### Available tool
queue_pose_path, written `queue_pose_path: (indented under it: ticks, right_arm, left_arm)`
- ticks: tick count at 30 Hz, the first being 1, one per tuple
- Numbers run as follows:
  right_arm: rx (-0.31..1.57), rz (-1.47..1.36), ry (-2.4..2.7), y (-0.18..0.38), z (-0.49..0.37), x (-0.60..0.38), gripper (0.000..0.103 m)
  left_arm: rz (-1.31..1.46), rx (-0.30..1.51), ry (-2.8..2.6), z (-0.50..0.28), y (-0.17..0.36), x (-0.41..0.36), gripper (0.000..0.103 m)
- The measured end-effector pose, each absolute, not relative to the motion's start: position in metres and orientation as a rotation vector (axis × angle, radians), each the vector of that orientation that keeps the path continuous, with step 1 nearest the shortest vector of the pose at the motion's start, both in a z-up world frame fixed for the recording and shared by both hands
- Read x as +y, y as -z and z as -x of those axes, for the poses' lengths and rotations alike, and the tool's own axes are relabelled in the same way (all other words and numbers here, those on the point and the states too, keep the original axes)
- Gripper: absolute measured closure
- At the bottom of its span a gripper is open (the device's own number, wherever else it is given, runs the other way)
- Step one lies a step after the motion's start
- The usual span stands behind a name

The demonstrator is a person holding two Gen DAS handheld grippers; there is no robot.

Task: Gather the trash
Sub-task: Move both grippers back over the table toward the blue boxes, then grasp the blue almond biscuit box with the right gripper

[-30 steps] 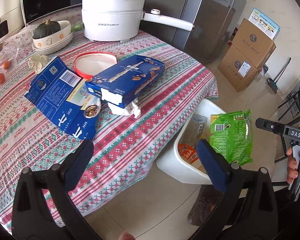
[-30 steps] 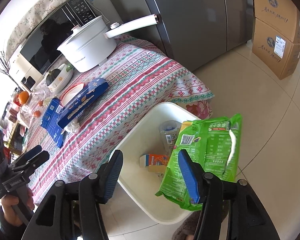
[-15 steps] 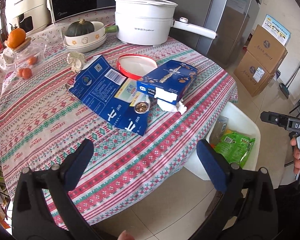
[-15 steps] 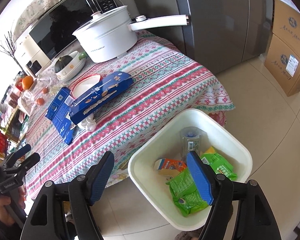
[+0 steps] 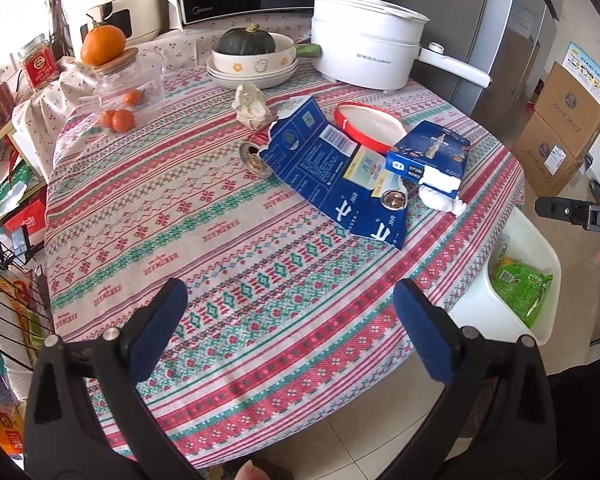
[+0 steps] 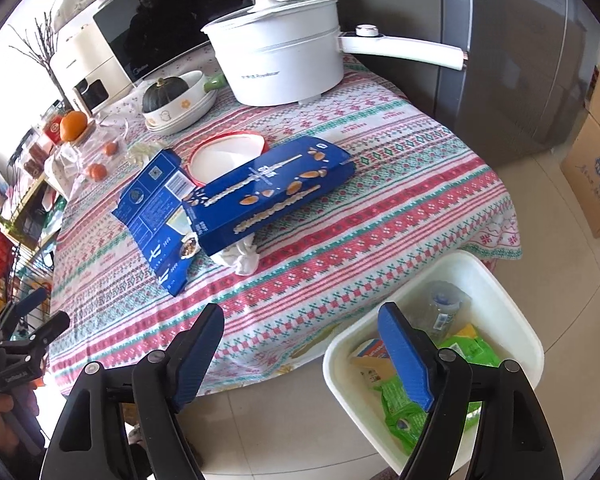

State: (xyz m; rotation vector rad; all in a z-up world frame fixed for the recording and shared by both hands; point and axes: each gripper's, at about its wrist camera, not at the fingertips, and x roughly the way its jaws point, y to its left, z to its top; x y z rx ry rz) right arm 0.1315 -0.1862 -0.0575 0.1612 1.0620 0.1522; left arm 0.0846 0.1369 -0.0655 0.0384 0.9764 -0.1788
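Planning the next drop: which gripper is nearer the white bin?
Right. The right gripper hangs over the white bin's rim, while the left gripper sits over the tablecloth, farther away.

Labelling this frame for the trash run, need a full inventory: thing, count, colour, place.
Flattened carton: 1, blue, mid table.
Biscuit box: 1, blue, lying on the carton.
Crumpled tissue: 1, white, under the box end.
Paper wad: 1, cream, near the dishes.
Lid: 1, red rim, white centre, behind the box.
Electric pot: 1, white, far table edge.
Squash: 1, dark green, in stacked dishes.
Bin: 1, white, on the floor beside the table.
Green wrapper: 1, in bin.
Left gripper: open, empty.
Right gripper: jaws just opened, empty.
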Motion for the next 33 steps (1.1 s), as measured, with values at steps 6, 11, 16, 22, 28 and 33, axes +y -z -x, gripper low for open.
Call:
queue_pose_path:
  ticks: [6, 11, 16, 22, 28, 33]
  right_arm:
    - [1.091, -0.141, -0.188, 0.066, -0.159, -0.140, 0.020]
    - [1.109, -0.285, -0.185, 0.075, -0.185, -0.134, 0.020]
    - [1.104, -0.512, -0.127, 0.093, -0.210, -0.161, 0.021]
    - [1.107, -0.802, -0.119, 0.132, -0.230, -0.192, 0.047]
    - [1.058, -0.966, -0.131, 0.153, -0.243, -0.206, 0.058]
    - [1.022, -1.001, -0.160, 0.148, -0.243, -0.215, 0.071]
  left_arm:
    - [0.000, 1.016, 0.140, -0.088, 0.075, 0.162, 0.001]
    - [0.014, 1.029, 0.137, -0.089, 0.079, 0.167, 0.001]
    - [0.013, 1.041, 0.147, -0.093, 0.082, 0.164, 0.001]
    - [0.072, 1.095, 0.148, -0.107, 0.091, 0.164, 0.001]
    - [0.128, 1.108, 0.135, -0.120, 0.100, 0.162, 0.001]
    - [0.225, 1.073, 0.158, -0.134, 0.109, 0.161, 0.001]
